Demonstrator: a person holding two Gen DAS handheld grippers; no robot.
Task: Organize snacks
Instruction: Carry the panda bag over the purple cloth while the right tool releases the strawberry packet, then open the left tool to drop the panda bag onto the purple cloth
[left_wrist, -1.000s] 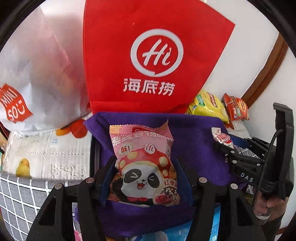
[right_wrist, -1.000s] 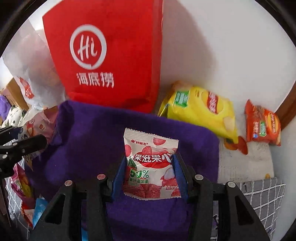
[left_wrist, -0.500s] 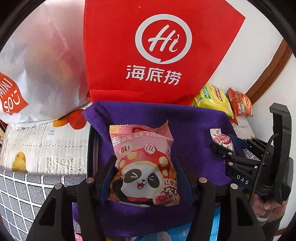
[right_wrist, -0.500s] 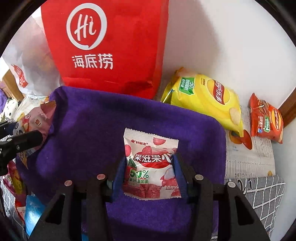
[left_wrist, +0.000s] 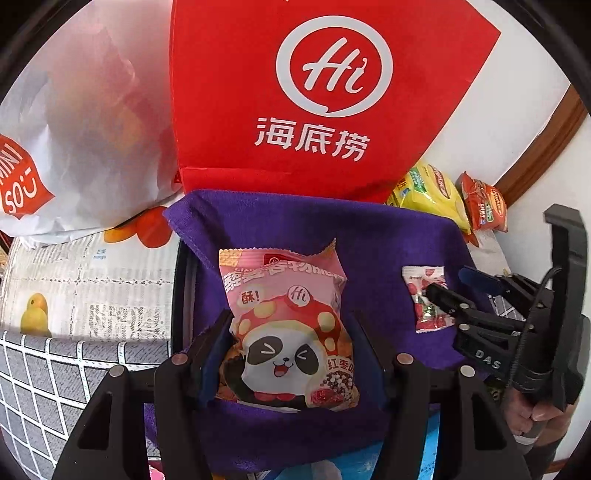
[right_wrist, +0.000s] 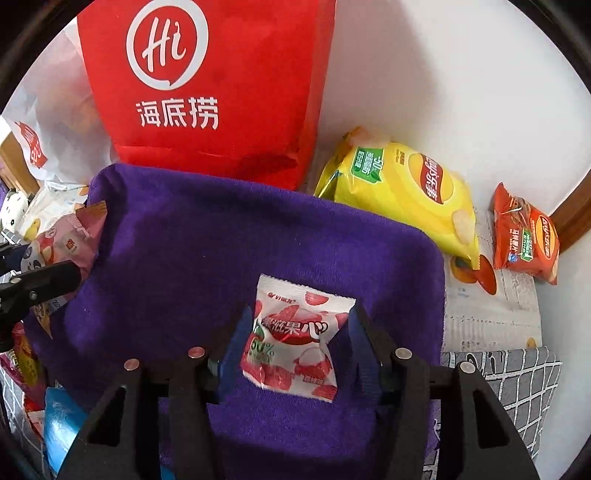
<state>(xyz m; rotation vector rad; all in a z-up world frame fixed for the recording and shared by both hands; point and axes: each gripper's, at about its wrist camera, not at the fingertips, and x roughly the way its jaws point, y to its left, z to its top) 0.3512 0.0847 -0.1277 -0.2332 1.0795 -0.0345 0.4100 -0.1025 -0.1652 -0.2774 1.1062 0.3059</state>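
Observation:
My left gripper (left_wrist: 290, 321) is shut on a pink panda snack packet (left_wrist: 288, 332), held upright over a purple cloth (left_wrist: 369, 240). In the right wrist view the same packet (right_wrist: 62, 243) shows at the left edge. My right gripper (right_wrist: 300, 314) has its jaws opening. A small white-and-red strawberry candy packet (right_wrist: 295, 336) lies tilted between them on the purple cloth (right_wrist: 184, 240), with a gap at the pads. The left wrist view shows this gripper (left_wrist: 445, 282) at the right, with the candy packet (left_wrist: 424, 299) at its tips.
A red bag with a white logo (left_wrist: 295, 74) stands behind the cloth, and a white shopping bag (left_wrist: 74, 129) is to its left. A yellow chip bag (right_wrist: 406, 192) and an orange snack packet (right_wrist: 524, 236) lie by the white wall. More packets sit below the cloth's left edge.
The right jaws have spread and the strawberry candy packet has tipped and sagged between them. The left gripper keeps its hold on the panda packet. Both views have tilted slightly down.

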